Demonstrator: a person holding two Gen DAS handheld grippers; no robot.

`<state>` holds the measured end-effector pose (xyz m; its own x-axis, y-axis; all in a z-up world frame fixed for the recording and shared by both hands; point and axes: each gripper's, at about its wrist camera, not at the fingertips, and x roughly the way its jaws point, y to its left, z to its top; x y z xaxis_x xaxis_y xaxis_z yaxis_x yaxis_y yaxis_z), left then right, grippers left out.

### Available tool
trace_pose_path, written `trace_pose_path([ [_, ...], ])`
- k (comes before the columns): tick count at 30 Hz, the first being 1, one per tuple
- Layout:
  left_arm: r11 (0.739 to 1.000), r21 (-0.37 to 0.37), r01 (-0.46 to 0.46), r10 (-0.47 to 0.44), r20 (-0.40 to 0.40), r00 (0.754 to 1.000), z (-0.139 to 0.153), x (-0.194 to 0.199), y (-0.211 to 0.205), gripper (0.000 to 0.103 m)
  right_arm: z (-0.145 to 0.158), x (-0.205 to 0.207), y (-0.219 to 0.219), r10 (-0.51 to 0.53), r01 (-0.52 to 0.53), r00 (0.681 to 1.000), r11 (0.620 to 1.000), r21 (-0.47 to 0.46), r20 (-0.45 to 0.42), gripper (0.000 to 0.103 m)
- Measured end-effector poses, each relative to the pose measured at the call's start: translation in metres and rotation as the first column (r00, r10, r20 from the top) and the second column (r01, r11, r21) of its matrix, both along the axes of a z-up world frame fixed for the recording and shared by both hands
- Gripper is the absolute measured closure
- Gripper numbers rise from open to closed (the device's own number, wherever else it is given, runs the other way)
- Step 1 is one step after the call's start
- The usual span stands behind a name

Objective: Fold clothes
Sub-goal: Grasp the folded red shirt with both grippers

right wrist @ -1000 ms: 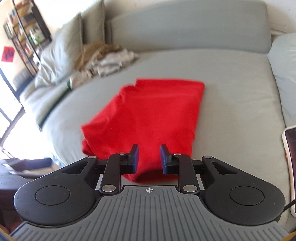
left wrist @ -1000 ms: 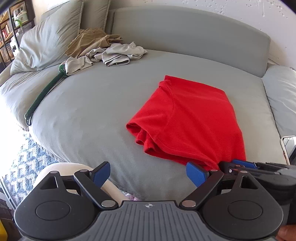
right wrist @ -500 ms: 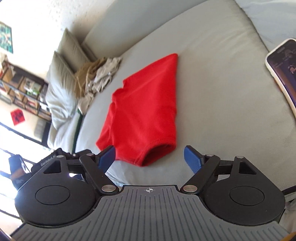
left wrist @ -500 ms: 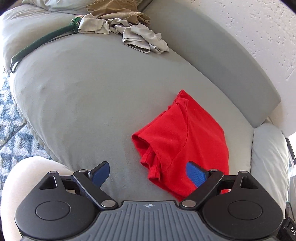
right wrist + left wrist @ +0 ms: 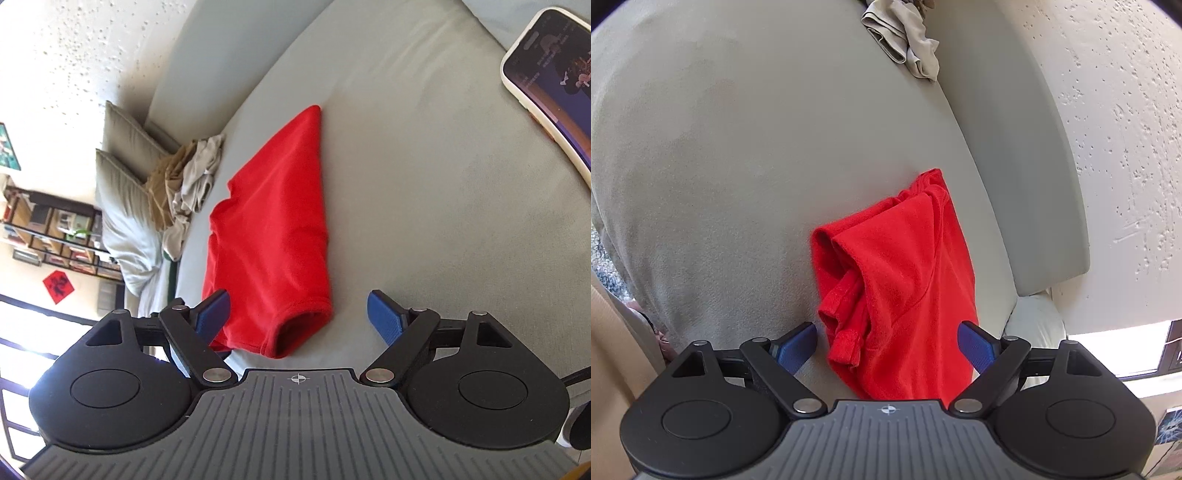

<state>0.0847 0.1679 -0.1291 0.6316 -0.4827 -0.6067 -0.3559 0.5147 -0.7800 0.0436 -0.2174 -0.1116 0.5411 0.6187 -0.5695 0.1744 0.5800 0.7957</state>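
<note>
Red knit T-shirt (image 5: 905, 280), partly folded into a long narrow band, lies flat on the grey upholstered sofa seat (image 5: 738, 166), close to its front edge. One end shows a tucked short sleeve with a ribbed cuff (image 5: 844, 349); the other end, seen from the right wrist camera, shows the open stitched hem (image 5: 299, 328). Its narrow shape suggests the sides are already turned in, so a crosswise fold looks like the step left.

Left claw (image 5: 886, 345) hangs over the sleeve end with its blue pads spread wide, either side of the shirt but pressing on nothing; its jaws have just been closing a little. Right claw (image 5: 299, 314) hangs over the hem end, also wide open after its jaws have just been opening, with the hem corner lying between the pads and nothing gripped. Placed one at each end, the claws seem set for picking up the shirt's short edges.

Further out, a crumpled heap of beige and tan clothes (image 5: 188, 184) waits near two pale grey cushions (image 5: 125, 192), probably next for folding. A phone in a white case (image 5: 546, 77), screen lit, lies on the seat to the right, well apart from the shirt. A bookshelf (image 5: 51, 236) stands beyond the sofa.
</note>
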Motion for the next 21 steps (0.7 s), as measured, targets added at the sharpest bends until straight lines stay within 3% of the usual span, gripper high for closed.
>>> trace_pose_path([
  [10,0.998,-0.042,0.05,-0.048,0.043,0.998,-0.005,0.039,-0.011,0.018,-0.009,0.011,-0.006,-0.045,0.045,0.999,0.999,0.006,0.007,0.021],
  [14,0.993,0.0,0.116,-0.116,0.038,0.993,-0.001,0.052,-0.02,0.018,-0.014,0.028,-0.009,-0.047,0.047,0.999,0.999,0.007,0.009,0.023],
  [18,0.98,0.068,0.185,-0.188,0.043,0.981,0.005,0.057,-0.025,0.019,-0.025,0.066,-0.007,-0.004,0.004,1.0,1.0,0.002,-0.017,0.042],
  [21,0.969,0.099,0.227,-0.233,0.053,0.971,0.004,0.058,-0.026,0.019,-0.035,0.096,-0.006,0.033,-0.029,0.998,0.998,0.059,-0.058,0.042],
])
